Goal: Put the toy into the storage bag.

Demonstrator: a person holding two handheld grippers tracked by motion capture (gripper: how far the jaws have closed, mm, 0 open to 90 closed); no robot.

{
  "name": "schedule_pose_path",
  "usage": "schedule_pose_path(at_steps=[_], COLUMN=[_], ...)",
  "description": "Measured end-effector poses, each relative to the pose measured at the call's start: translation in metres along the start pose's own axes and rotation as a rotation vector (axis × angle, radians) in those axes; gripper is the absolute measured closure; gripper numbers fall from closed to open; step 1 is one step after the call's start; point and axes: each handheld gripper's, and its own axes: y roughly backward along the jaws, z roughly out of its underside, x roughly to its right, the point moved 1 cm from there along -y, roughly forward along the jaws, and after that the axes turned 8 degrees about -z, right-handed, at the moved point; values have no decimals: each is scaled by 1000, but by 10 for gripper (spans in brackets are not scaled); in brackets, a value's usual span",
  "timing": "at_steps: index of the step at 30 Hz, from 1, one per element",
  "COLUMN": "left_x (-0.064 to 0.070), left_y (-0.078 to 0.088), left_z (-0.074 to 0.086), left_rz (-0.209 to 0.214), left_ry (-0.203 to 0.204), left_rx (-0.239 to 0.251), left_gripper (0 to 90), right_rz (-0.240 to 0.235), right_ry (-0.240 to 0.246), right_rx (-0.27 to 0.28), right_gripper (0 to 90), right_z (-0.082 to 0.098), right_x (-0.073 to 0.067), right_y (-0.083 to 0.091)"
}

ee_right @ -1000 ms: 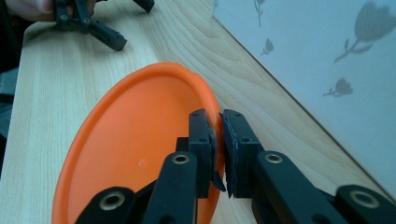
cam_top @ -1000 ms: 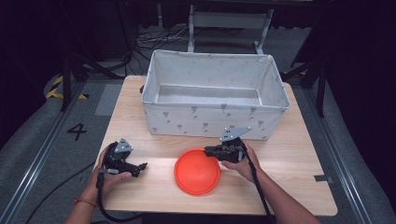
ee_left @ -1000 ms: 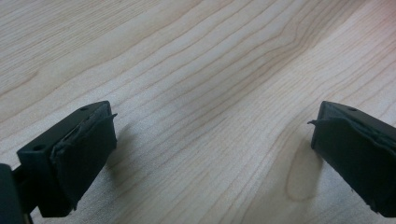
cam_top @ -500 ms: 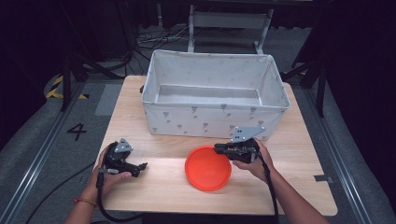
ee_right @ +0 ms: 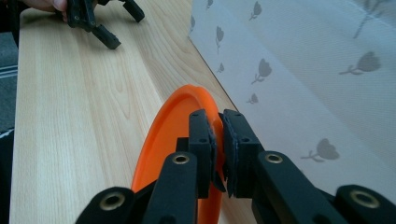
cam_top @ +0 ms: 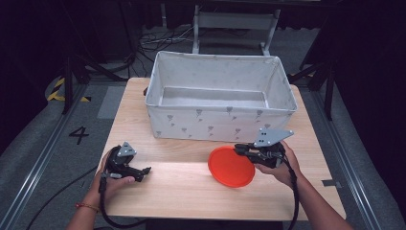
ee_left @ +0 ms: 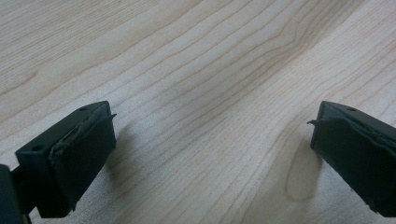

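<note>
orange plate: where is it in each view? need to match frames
High view: orange plate sits right of centre, its edge pinched by the right hand-held gripper.
Left gripper view: not in it.
Right gripper view: bottom centre, between the jaws.
Shared landmark: fabric bin.

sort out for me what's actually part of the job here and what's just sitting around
Likely in the job:
- orange plate, pinched at its rim by the right gripper
- white fabric bin, open and beside the plate
- left gripper, jaws open, resting on the table

Just lying about:
- cables on the floor behind the table
- metal frame beyond the bin
</note>
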Motion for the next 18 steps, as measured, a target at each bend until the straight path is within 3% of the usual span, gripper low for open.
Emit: schedule_pose_path(at_steps=[6,18], left_x=[0,0], left_y=[0,0], left_z=[0,0], left_rz=[1,1], left_ry=[1,1], left_rx=[0,0], left_gripper=[3,3], right_rz=[20,80], right_ry=[19,47], right_rx=[-17,-14], right_gripper=[830,829], right_z=[-2,-12], right_x=[-1,-2], right_y=[16,67])
